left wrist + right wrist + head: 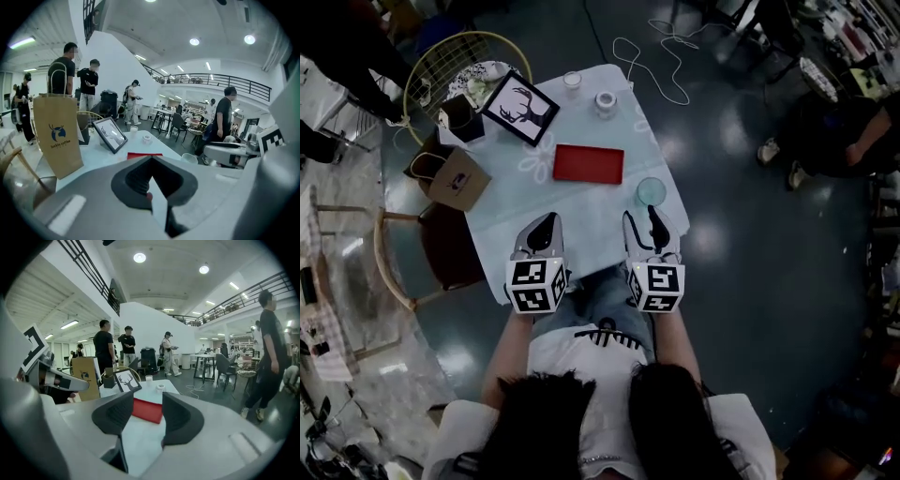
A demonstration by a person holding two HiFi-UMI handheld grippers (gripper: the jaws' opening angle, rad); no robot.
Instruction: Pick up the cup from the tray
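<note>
A flat red tray (588, 163) lies empty in the middle of the pale-clothed table (581, 220); it also shows as the tray (144, 154) and the tray (147, 411). A clear cup (651, 191) stands on the cloth to the right of the tray, not on it, just ahead of my right gripper (643, 223). The left gripper view catches the cup (189, 158) at the table's right edge. The right gripper (147, 401) is open and empty, framing the tray. My left gripper (547, 223) rests near the table's front edge; the left gripper (151, 164) is shut on nothing.
At the table's far end stand a framed deer picture (520, 108), a black box (464, 117), a small cup (573, 81) and a tape roll (606, 101). A brown paper bag (455, 178) sits at the left edge. Chairs and people stand around.
</note>
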